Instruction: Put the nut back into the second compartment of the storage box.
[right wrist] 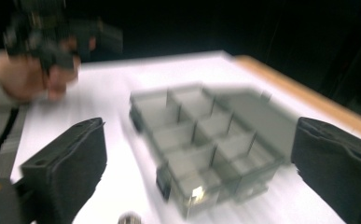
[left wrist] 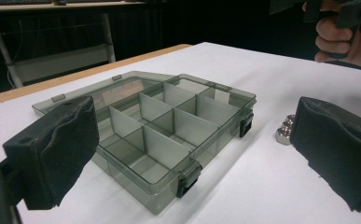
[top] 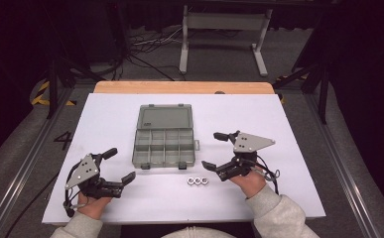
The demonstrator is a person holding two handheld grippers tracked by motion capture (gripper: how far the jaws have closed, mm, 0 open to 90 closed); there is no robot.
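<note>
Grey box: lid open, compartments empty, mid-worktop.
Nuts: three, toward your near edge, none sorted yet.
Left claw: yours, apart, empty.
Right claw: apart, empty, just beside the nuts.

A white sheet covers the tabletop, leaving a strip of bare wood along the far edge. Near the middle lies a clear grey plastic box with its lid folded flat open toward the far edge; its tray is split into small compartments. Three small metal nuts sit in a touching row just beside the box's near right corner, toward the near edge.
</note>
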